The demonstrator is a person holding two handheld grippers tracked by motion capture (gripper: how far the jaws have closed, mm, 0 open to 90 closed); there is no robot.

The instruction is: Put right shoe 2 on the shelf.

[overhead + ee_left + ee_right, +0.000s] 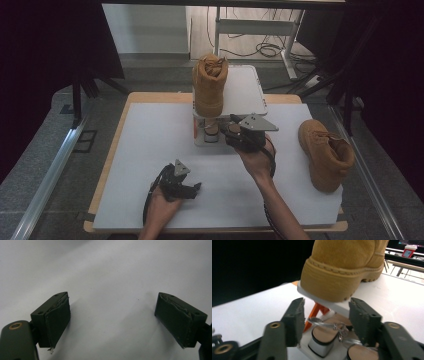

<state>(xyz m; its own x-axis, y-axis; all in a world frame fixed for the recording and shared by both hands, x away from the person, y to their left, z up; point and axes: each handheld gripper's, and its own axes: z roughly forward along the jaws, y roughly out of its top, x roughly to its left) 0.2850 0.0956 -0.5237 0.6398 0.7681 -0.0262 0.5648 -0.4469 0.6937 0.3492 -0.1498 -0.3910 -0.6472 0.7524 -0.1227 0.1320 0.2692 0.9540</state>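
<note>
- Nearest us, our left gripper [192, 189] rests low over the white board [150, 150], its jaws spread wide with nothing between them; bare board shows under them in the left gripper view.
- Farther on, our right gripper [231, 131] reaches the small white rack [200, 140]; its jaws stand apart, pads clear, either side of a sandal [324, 336] on the lower shelf.
- One tan boot [210, 85] stands on the rack's top; a second boot [325, 155] sits well apart at the right.
</note>
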